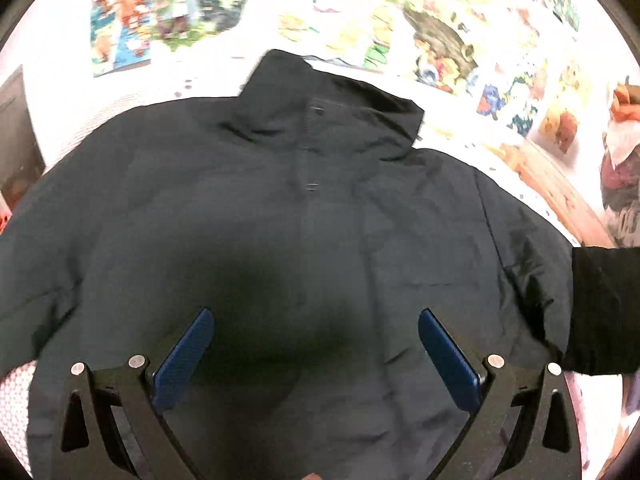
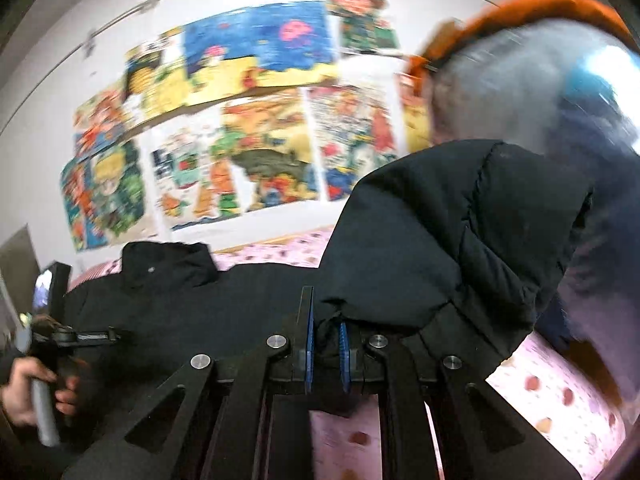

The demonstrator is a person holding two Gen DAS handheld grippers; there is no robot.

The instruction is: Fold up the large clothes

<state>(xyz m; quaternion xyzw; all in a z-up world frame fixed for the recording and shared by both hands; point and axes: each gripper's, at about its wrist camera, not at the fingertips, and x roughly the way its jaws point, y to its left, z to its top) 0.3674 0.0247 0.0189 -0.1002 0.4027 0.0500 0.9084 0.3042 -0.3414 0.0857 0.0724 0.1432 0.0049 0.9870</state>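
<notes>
The right hand-held gripper [image 2: 325, 354] pinches the jacket [image 1: 280, 220] sleeve thinly and may slip; the left hand-held gripper [image 1: 316, 350] hovers wide above it.

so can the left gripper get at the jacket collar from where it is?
Probably yes: the left gripper is open above the jacket, and nothing lies between it and the collar.

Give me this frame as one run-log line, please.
stage: first fold | left gripper: open, above jacket front | right gripper: shut on sleeve, lifted | jacket: spread on pink bedsheet
</notes>
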